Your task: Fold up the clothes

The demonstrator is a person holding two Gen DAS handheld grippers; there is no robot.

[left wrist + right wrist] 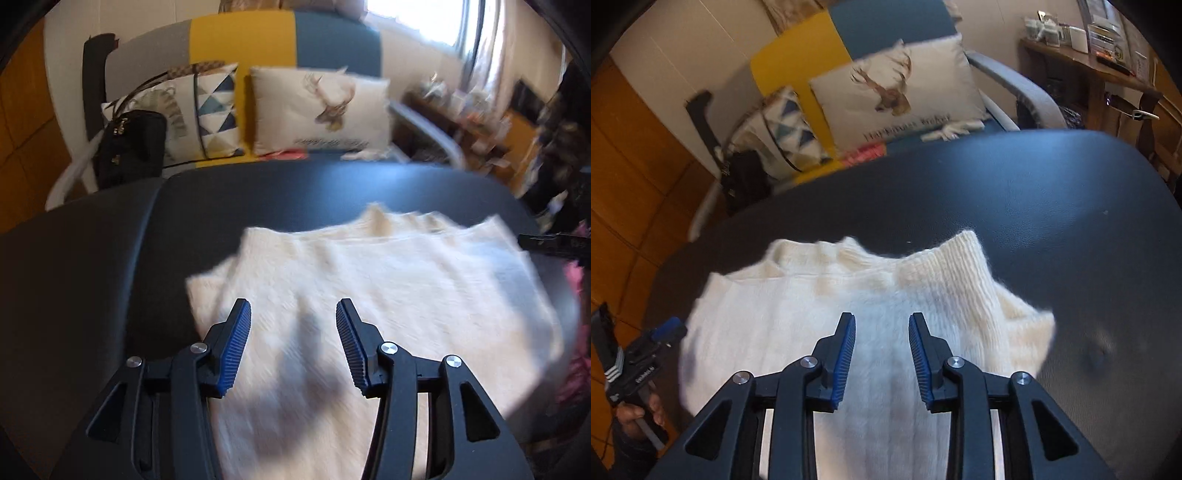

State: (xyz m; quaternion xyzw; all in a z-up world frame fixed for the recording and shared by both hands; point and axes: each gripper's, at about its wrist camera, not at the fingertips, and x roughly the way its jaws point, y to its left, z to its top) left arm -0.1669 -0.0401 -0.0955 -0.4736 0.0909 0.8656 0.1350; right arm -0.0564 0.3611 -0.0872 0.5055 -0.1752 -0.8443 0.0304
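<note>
A cream knitted sweater [388, 295] lies folded on a dark padded table [295, 192]. It also shows in the right wrist view [820, 306], its ribbed part [964, 273] toward the far right. My left gripper [293, 314] is open and empty, hovering over the sweater's near left part. My right gripper [882, 325] is open and empty above the sweater's middle. The left gripper also shows in the right wrist view [661, 336] at the sweater's left edge, held in a hand. The right gripper's tip [554, 243] shows at the right edge of the left wrist view.
The dark table [1052, 206] extends far and right of the sweater. Behind it stands a sofa with a deer cushion [321, 110], a triangle-patterned cushion [214, 114] and a black handbag [129, 147]. A wooden shelf [1089, 70] with clutter stands at the far right.
</note>
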